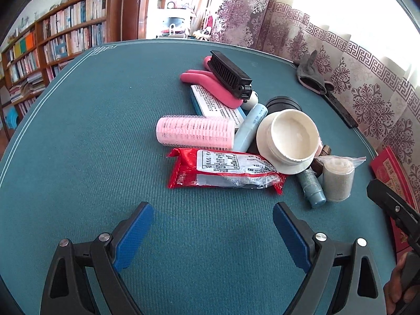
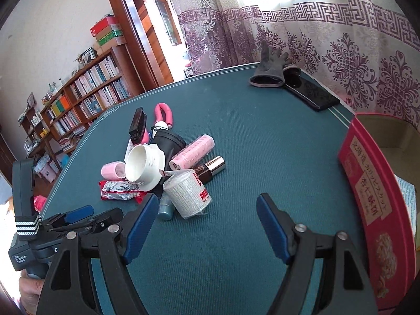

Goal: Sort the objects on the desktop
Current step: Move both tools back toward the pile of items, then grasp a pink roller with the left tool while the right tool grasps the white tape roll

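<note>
- Both tools are wide apart and empty: left tool (image 1: 212, 225) and right tool (image 2: 204, 223) hover low over bare bench (image 1: 92, 131), my guess is lining up a first pick.
- Everything to sort sits heaped at about 1 o'clock from the left tool: red packet (image 1: 223, 170) nearest, pink roller (image 1: 194, 131) and white jar (image 1: 291, 139) behind.
- Red box (image 2: 372, 197) at the right tool's 3 o'clock, probably the drop spot.
- Green felt top, bookshelf (image 1: 52, 39) at 10 o'clock, patterned curtains (image 2: 315, 34) behind.

A heap of small things lies mid-table (image 1: 92, 131) ahead of me: a brush (image 1: 229, 74) at the back, a hair roller (image 1: 194, 132) left, a packet (image 1: 225, 172) in front. The box (image 2: 372, 199) sits at my right, a glove (image 2: 270, 74) far behind.
</note>
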{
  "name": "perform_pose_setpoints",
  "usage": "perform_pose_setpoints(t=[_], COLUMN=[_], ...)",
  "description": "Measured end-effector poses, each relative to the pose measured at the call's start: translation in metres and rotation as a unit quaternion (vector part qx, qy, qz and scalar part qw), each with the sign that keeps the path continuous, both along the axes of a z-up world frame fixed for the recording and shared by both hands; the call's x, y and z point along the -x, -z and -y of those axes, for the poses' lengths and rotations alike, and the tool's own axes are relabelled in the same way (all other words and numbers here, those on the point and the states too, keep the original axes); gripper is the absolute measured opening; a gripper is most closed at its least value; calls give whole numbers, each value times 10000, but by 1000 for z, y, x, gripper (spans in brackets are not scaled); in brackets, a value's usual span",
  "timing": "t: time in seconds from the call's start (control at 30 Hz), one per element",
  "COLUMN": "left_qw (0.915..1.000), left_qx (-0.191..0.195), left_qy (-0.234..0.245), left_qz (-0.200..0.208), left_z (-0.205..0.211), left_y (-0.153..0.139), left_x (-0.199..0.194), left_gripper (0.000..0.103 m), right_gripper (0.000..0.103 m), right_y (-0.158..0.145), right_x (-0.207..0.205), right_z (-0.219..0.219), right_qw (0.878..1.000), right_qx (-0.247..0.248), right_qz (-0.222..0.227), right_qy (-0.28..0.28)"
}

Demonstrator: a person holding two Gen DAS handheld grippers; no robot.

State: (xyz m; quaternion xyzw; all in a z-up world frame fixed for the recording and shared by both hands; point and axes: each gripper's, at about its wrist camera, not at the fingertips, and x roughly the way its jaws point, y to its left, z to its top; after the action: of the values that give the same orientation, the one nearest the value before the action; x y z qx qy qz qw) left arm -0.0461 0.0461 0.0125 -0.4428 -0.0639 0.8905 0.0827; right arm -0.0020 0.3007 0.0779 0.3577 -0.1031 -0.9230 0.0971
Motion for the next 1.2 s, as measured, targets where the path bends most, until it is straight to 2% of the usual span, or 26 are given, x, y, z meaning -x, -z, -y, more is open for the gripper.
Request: perform_pose_setpoints(t=[0.33,0.4,0.5,0.57,0.77,1.03,1.1,1.13,1.17,1.2], left_qw=[9997,9996,9994,9990,9983,9993,9993,9994,9996,9995], left_qx=[-135,-170,-168,-162,-376,105,-11,-93,-108,-126], left_qy=[-224,-222,-261,-352,-374,-70,-67,-96,-104,-105], left_qz=[22,-29,-150,-222,-251,-339,-365,-329,-240,-254], left_z=[20,21,25,29,34,14,18,21,22,23], left_y=[-7,-11,-17,-18,-14,-1,1,0,1,1], left_x=[20,27,40,50,67,71,69,69,70,68], left_gripper=[94,94,95,102,102,102,97,83,73,73], right_gripper=[80,71,64,62,61,61,61,61,61,60], right_y=[18,23,33,34,37,39,39,39,39,39], right_x=[33,38,43,43,42,42,42,42,43,42], right_z=[22,23,18,12,14,13,13,13,13,13], right_qw=[9991,9989,9981,9979,9979,9980,9980,9980,9980,9980], right_qx=[-223,-163,56,236,214,211,212,212,211,212], right_qz=[107,177,382,385,367,352,351,351,352,352], right_qy=[-352,-404,-472,-456,-485,-482,-483,-483,-484,-484])
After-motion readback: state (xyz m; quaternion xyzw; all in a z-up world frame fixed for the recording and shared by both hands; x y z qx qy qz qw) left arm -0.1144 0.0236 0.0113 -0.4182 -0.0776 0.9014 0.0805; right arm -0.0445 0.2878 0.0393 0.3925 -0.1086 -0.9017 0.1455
